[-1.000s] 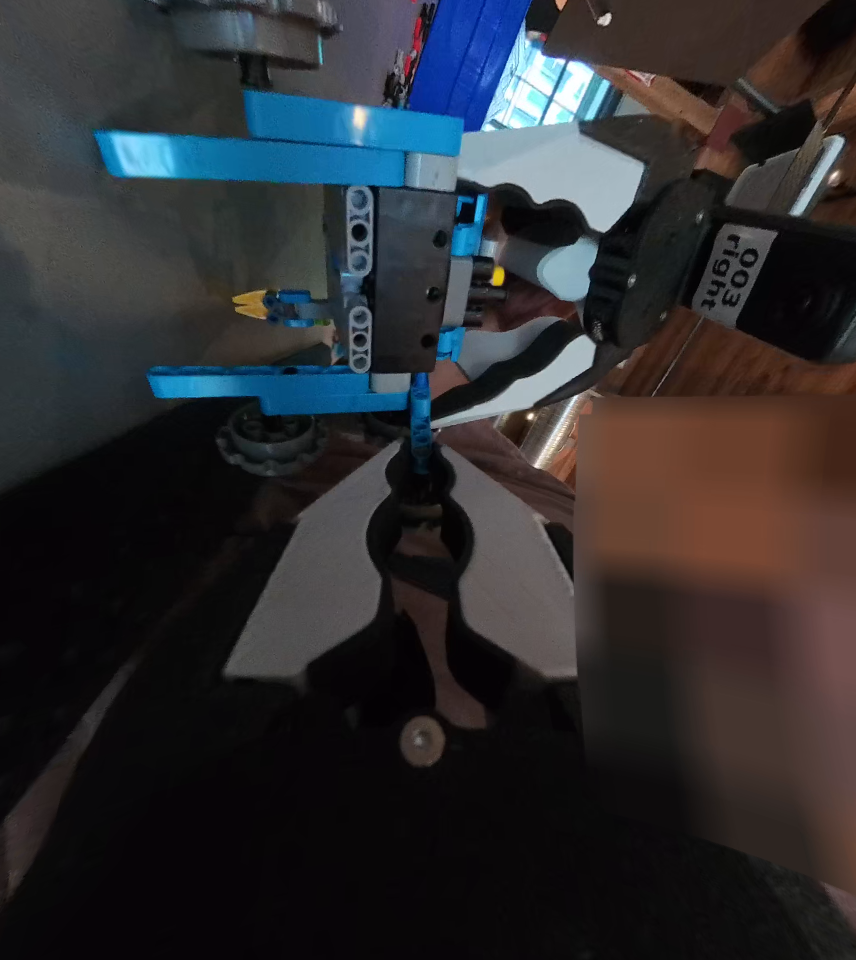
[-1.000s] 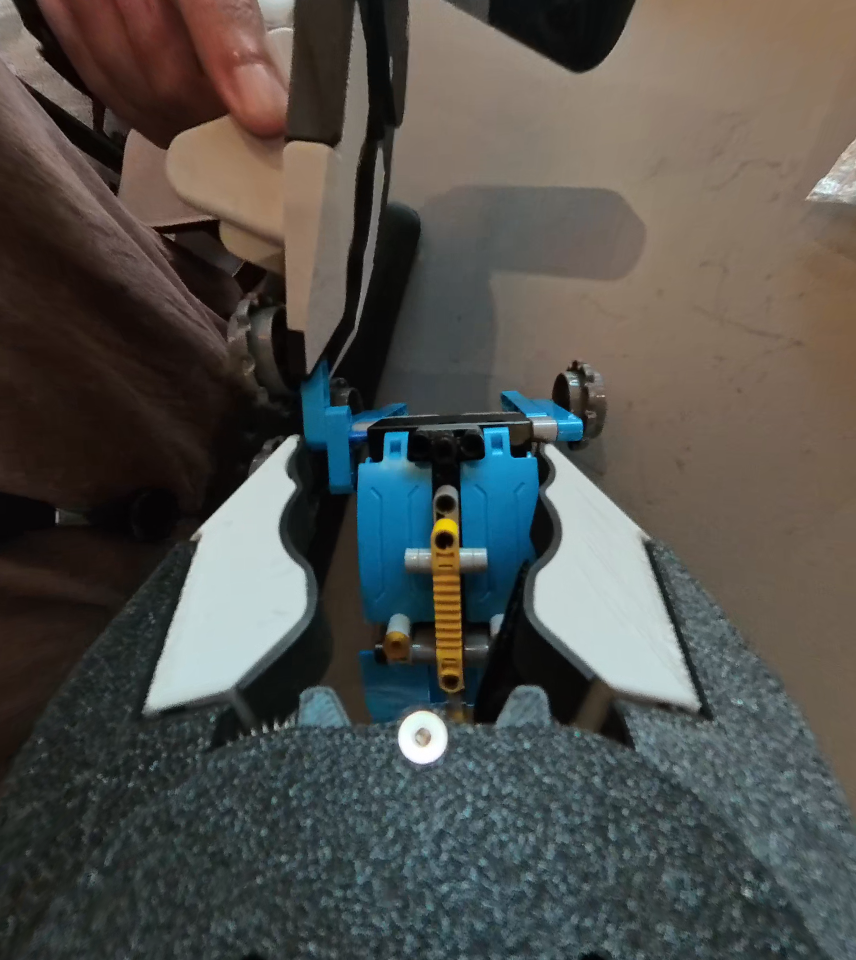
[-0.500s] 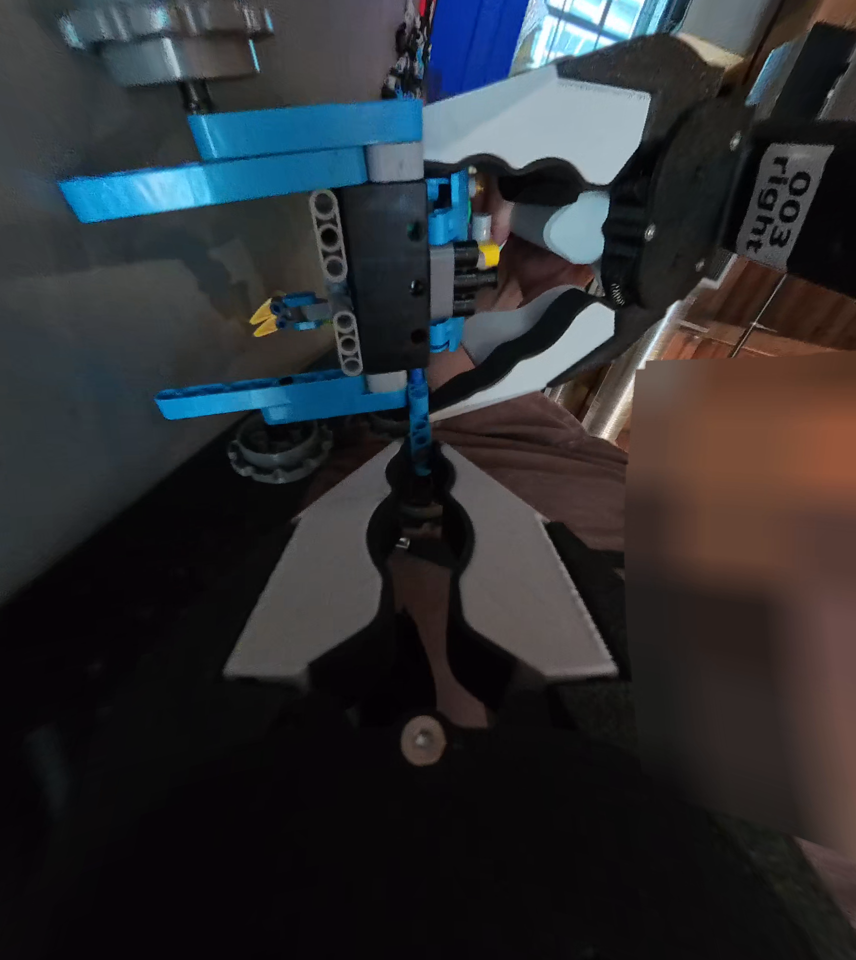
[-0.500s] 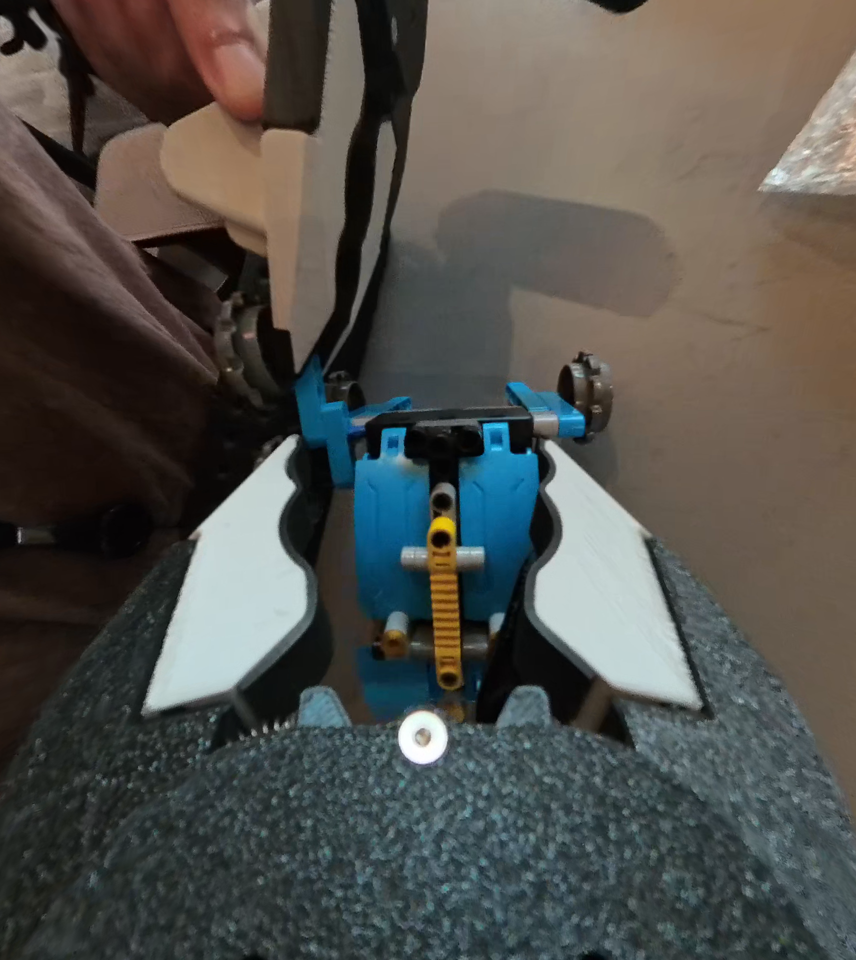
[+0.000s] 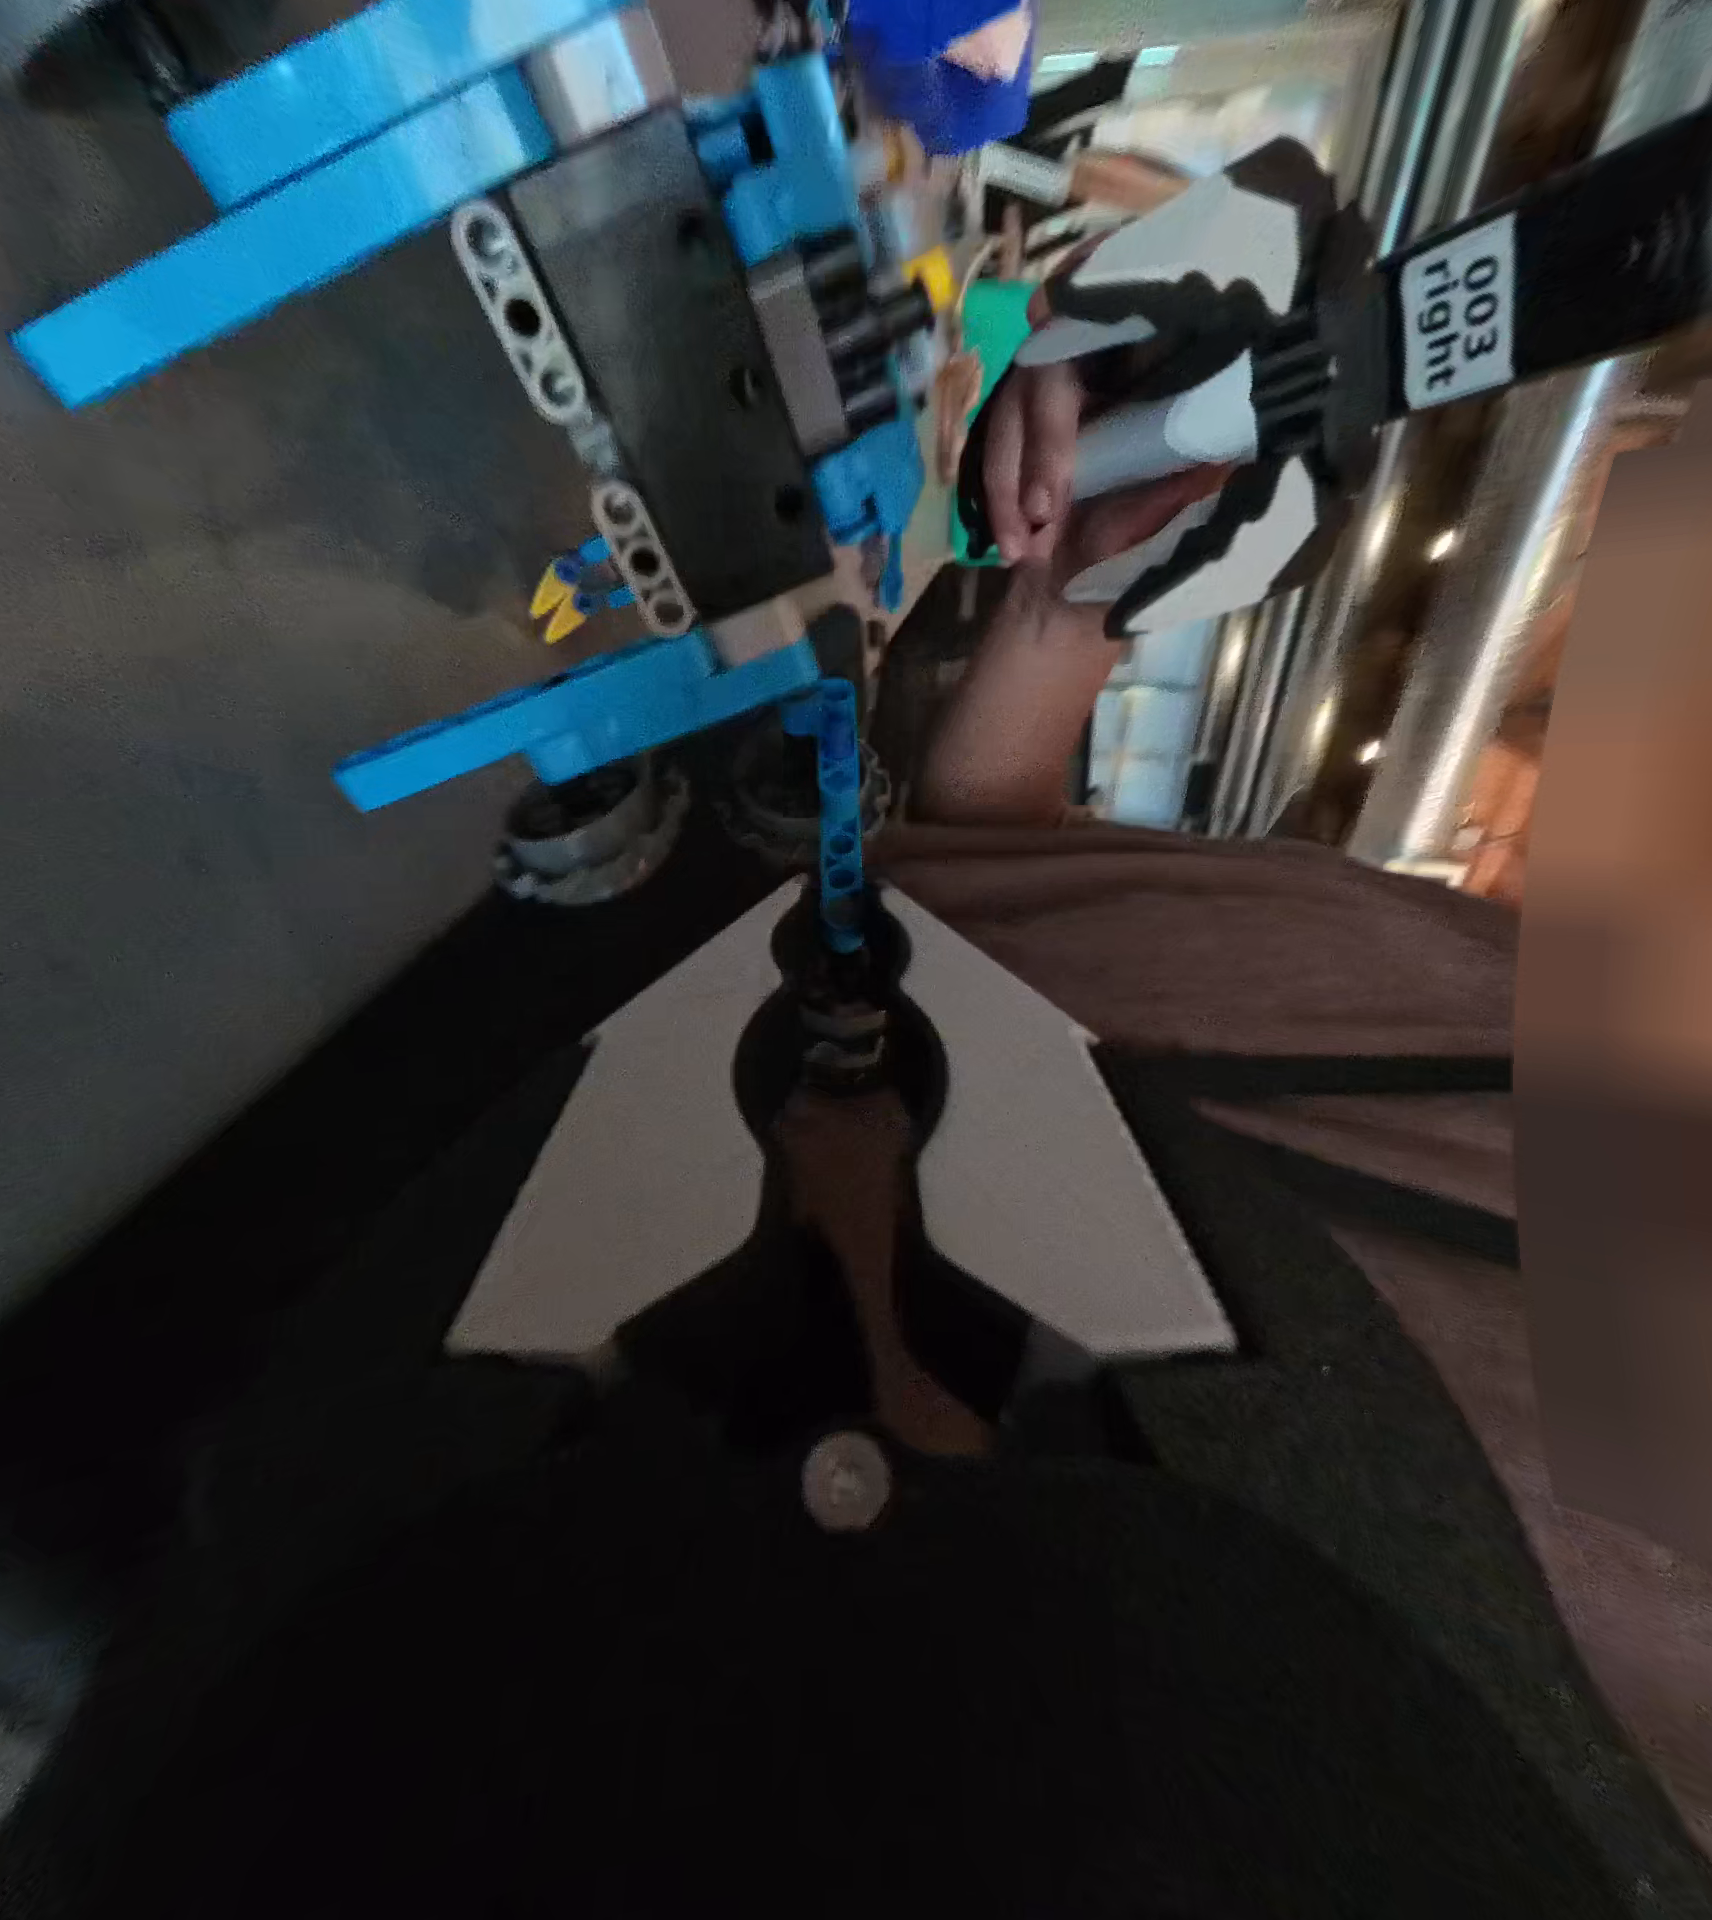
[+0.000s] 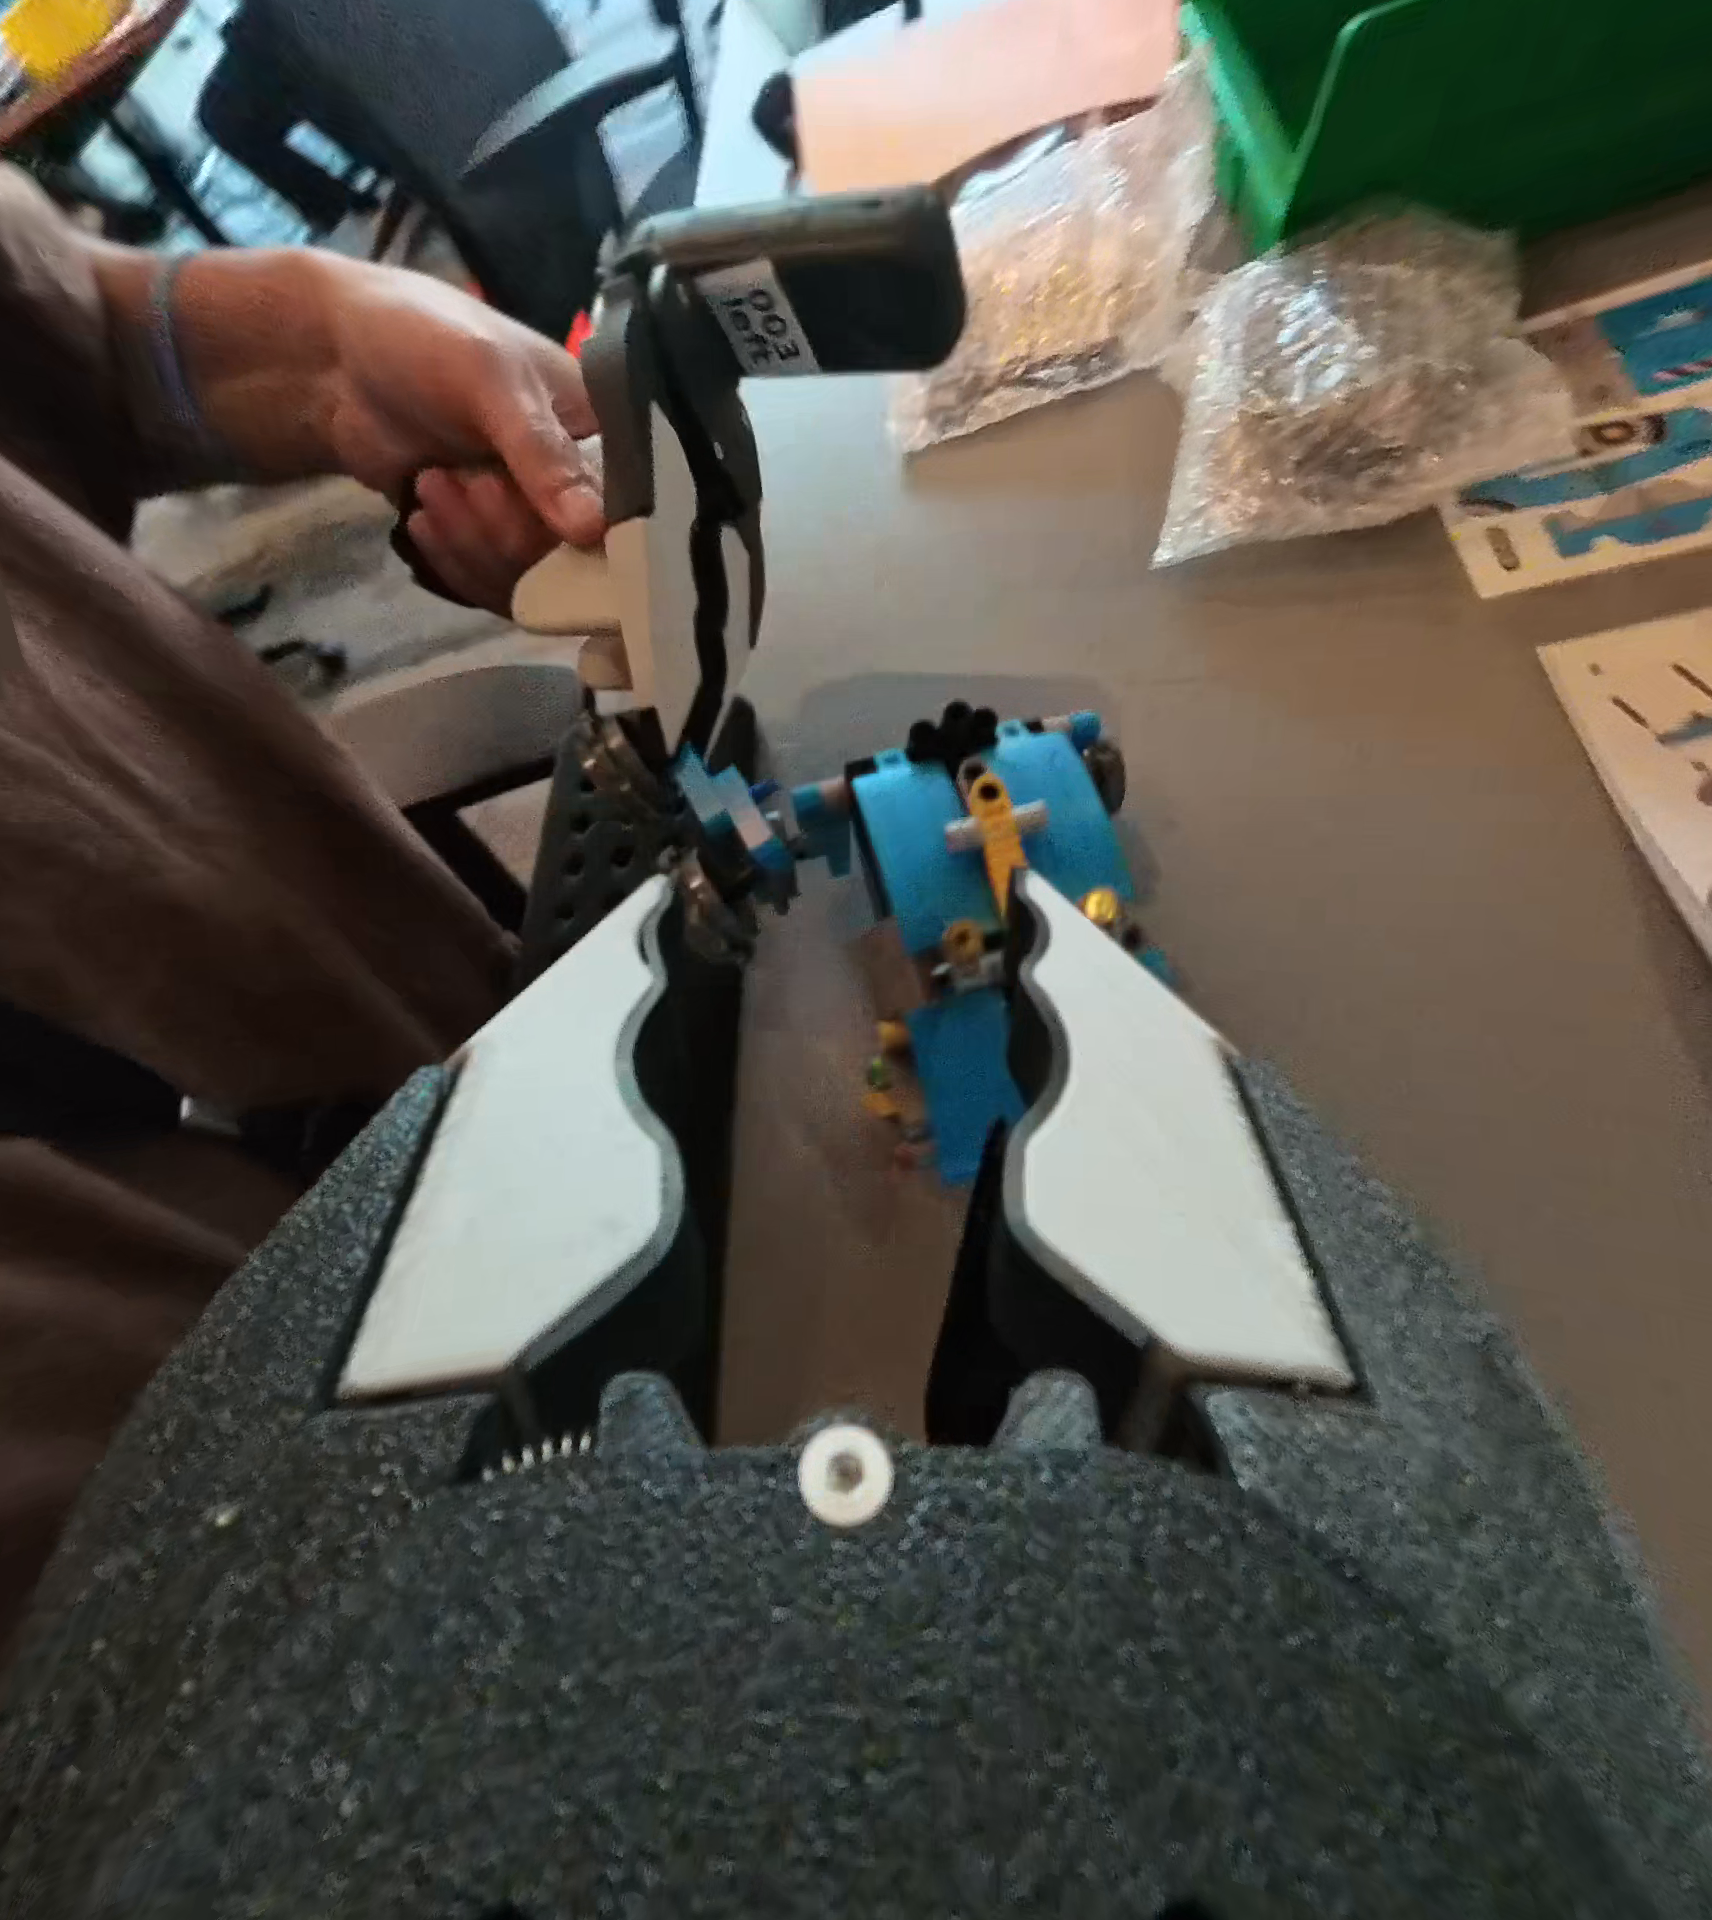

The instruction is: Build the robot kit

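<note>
A blue and black brick vehicle model (image 6: 935, 862) lies on the grey table (image 6: 1351, 914). My left gripper (image 5: 839, 906) is shut on a thin blue beam (image 5: 839, 800) that sticks out from the model's side (image 5: 686, 416). In the right wrist view the left gripper (image 6: 691, 743) comes down from above onto that blue part (image 6: 722, 805). My right gripper (image 6: 844, 899) is open and empty. It is drawn back, with its right fingertip (image 6: 1039, 914) in front of the model. It also shows far off in the left wrist view (image 5: 1132, 436), clear of the model.
A green bin (image 6: 1454, 114) stands at the back right. Clear plastic bags of parts (image 6: 1330, 343) lie in front of it. Printed instruction sheets (image 6: 1683, 748) lie at the right. A perforated black piece (image 6: 587, 831) and the person's brown sleeve (image 6: 156, 883) are at the left. My hands' fingertips stand some 11 cm from each other. Measured from the fingertips, the perforated black piece (image 6: 587, 831) is 12 cm or so from the left gripper and 20 cm from the right.
My right gripper has let go of the model, opened and pulled back. The model has tilted in the left wrist view, and my left gripper still holds the blue beam.
</note>
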A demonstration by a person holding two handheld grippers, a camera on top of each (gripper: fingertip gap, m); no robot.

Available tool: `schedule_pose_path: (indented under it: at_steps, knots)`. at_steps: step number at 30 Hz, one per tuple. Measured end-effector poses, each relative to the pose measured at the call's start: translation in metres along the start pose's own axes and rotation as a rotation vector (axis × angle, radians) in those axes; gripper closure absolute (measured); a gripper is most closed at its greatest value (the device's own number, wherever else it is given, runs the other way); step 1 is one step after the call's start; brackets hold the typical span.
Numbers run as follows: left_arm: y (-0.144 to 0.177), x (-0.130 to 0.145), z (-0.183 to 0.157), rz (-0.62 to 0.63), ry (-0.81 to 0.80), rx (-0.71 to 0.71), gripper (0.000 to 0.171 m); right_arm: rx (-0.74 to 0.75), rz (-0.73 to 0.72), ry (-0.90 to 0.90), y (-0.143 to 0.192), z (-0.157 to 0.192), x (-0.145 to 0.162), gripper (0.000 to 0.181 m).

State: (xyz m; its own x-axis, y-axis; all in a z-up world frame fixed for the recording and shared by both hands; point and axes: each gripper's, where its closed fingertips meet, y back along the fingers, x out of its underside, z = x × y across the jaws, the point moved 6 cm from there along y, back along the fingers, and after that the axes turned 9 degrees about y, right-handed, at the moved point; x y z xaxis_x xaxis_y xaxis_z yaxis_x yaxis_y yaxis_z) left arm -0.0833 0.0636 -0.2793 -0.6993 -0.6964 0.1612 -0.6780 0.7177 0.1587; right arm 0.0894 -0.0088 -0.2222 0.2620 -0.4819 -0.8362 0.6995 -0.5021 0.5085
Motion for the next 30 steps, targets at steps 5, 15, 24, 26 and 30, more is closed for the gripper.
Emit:
schedule_pose_path:
  at_steps: [5, 15, 24, 26, 30]
  knots:
    - [0.013, 0.018, -0.004, 0.046, -0.069, 0.029, 0.166, 0.119, -0.092, -0.11, -0.017, 0.046, 0.045, 0.131]
    - [-0.01, 0.051, -0.026, -0.013, -0.33, 0.078, 0.165, 0.187, -0.312, 0.008, -0.042, 0.113, 0.037, 0.132]
    - [0.095, -0.004, 0.029, -0.392, -0.305, -0.185, 0.166, 0.585, 0.004, -0.075, -0.026, 0.055, 0.074, 0.123]
    - [0.095, -0.017, 0.032, -0.39, -0.313, -0.177, 0.166, 0.626, -0.013, -0.176, -0.038, 0.039, 0.073, 0.116]
    - [0.08, -0.034, 0.042, -0.35, -0.215, -0.053, 0.166, 0.751, -0.055, -0.288, -0.043, 0.021, 0.07, 0.124]
